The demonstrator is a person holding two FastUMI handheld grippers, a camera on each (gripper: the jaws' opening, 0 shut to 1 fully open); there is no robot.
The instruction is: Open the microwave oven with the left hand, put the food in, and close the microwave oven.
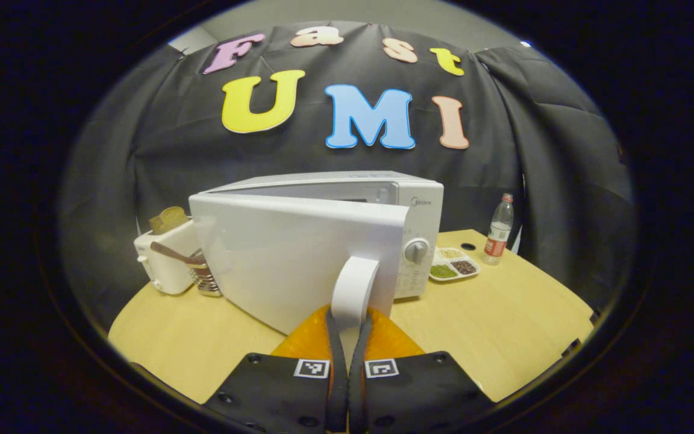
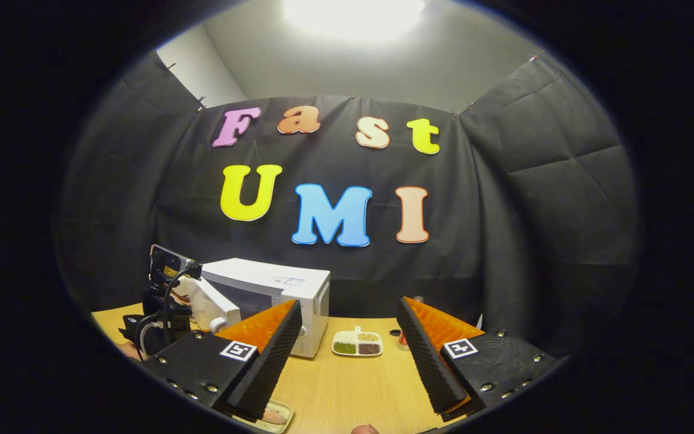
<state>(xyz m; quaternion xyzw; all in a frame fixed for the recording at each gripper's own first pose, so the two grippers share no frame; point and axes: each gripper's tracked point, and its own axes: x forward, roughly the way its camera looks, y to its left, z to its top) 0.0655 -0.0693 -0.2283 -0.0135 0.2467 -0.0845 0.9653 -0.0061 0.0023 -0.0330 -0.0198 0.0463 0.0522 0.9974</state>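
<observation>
A white microwave (image 1: 383,193) stands on the wooden table (image 1: 503,325), its door (image 1: 287,253) swung partly out toward me. My left gripper (image 1: 350,313) is shut on the door's white handle (image 1: 354,283), one finger on each side. In the right gripper view the microwave (image 2: 287,286) sits at the left, with the door (image 2: 211,307) ajar and the left gripper's body (image 2: 166,289) in front of it. My right gripper (image 2: 349,304) hangs open above the table, holding nothing. A small plate of food (image 2: 273,415) lies under its left finger.
A white toaster (image 1: 163,265) with a bread slice and a metal cup (image 1: 205,280) holding a spoon stand left of the microwave. A divided tray of grains (image 1: 454,263) (image 2: 357,343) and a plastic bottle (image 1: 499,229) sit to its right. The table's front edge curves close by.
</observation>
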